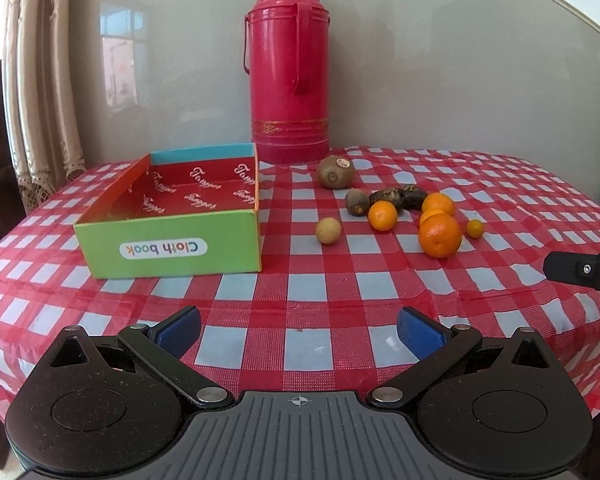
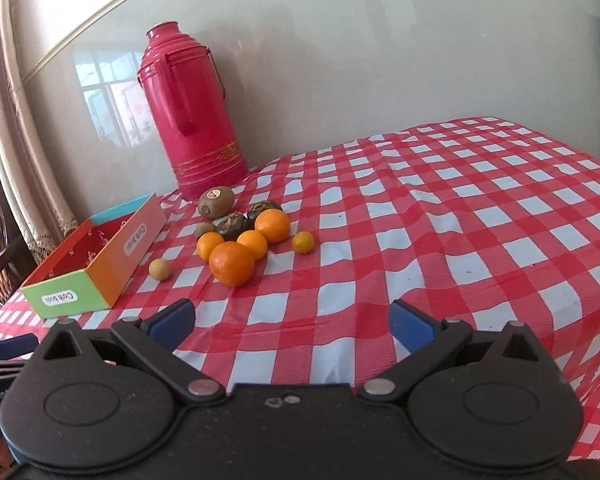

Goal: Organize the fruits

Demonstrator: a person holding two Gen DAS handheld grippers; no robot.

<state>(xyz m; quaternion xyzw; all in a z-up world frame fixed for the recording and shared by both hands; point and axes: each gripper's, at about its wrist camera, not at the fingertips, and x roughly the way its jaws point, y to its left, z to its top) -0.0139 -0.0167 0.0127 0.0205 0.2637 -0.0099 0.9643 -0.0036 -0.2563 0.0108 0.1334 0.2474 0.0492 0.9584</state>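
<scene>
Both claws spread wide and empty, fruit not yet touched.

You hold the left gripper (image 1: pixel 299 330) and right gripper (image 2: pixel 291 324) low over the checked tablecloth (image 1: pixel 300 280), jaws fully apart, gripping nothing. The box (image 1: pixel 168 248) sits empty beside the red thermos (image 1: pixel 288 68), likely as the collecting spot. The fruits cluster just right of it: large orange (image 2: pixel 231 263) nearest you, kiwi (image 2: pixel 216 202) farthest, pale round fruit (image 2: pixel 159 269) closest to the box.
</scene>
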